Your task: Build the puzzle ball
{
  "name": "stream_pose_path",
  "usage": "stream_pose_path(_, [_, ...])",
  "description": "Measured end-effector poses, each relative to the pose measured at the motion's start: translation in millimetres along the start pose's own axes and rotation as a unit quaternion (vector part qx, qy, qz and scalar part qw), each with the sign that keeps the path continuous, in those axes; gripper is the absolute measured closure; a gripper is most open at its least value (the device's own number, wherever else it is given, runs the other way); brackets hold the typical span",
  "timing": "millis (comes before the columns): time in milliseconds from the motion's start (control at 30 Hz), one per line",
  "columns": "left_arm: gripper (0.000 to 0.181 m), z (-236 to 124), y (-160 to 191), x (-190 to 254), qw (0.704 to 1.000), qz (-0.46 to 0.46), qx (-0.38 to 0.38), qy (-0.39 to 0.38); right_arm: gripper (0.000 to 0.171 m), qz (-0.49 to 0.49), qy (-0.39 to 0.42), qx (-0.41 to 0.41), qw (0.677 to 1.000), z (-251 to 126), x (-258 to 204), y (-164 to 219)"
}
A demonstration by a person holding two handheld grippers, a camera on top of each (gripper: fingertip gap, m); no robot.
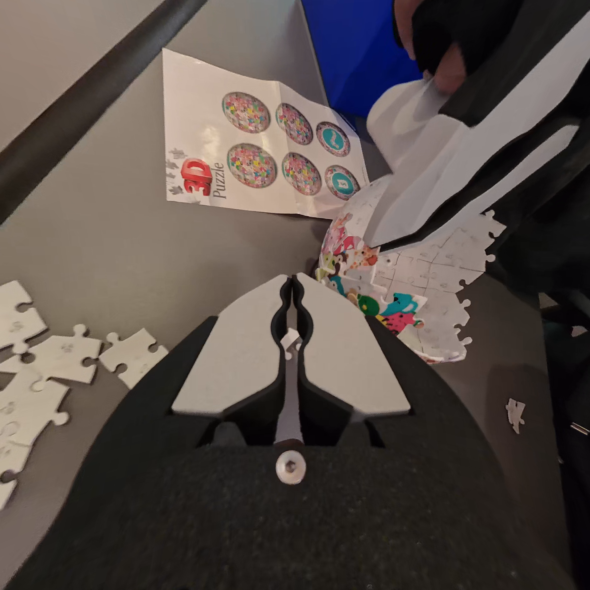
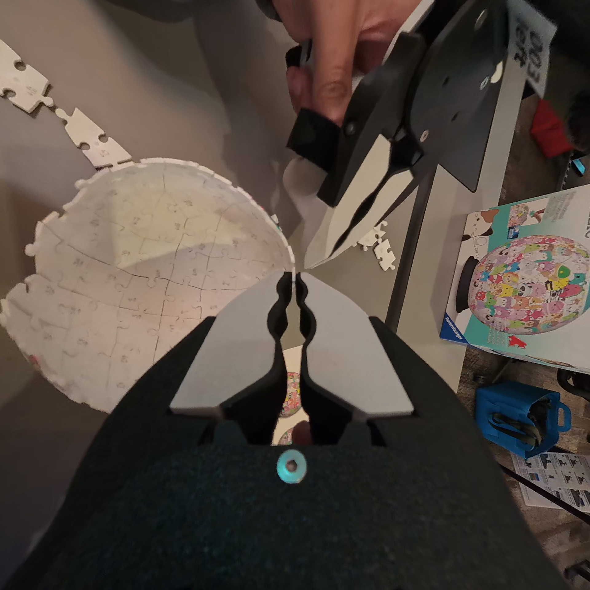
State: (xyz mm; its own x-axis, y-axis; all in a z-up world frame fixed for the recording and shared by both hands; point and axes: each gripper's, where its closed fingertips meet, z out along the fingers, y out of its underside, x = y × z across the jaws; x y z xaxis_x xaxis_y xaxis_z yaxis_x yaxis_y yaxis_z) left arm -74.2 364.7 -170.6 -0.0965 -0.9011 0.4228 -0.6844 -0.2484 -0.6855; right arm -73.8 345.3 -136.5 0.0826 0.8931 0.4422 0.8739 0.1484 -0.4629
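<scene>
The half-built puzzle ball [image 1: 424, 271] is an open shell, white inside with colourful animal pictures outside. In the right wrist view it fills the left side [image 2: 143, 271]. My right gripper [image 2: 293, 277] is shut on the shell's rim and holds it; in the left wrist view it reaches in from the upper right [image 1: 373, 247]. My left gripper [image 1: 292, 281] is shut, with its tips just left of the shell. A small white piece [image 1: 290, 343] shows through its finger gap; I cannot tell whether it is held. The left gripper also shows in the right wrist view [image 2: 306, 265].
A folded instruction sheet [image 1: 255, 143] lies on the grey table behind the ball. Several loose white pieces [image 1: 64, 354] lie at the left, and two more under the left gripper [image 2: 381, 245]. The puzzle box [image 2: 526, 277] and a blue bag [image 2: 520, 418] are at the right.
</scene>
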Motion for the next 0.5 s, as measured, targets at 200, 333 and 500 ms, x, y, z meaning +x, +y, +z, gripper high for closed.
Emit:
stream_pose_path(200, [0.181,7.1,2.5,5.9,1.0,0.008,-0.01,0.009,0.169,-0.009,0.005,-0.007,1.0,0.6,1.1,2.5])
stream_pose_path(333, [0.181,9.1,3.6,7.3,1.0,0.009,-0.014,0.012,0.169,-0.018,0.009,-0.011,1.0,1.7,1.6,3.3])
stream_pose_path(500, [0.181,10.3,4.4,7.1,1.0,0.009,-0.016,0.012,0.169,-0.026,0.013,-0.017,0.999,2.1,2.1,3.4])
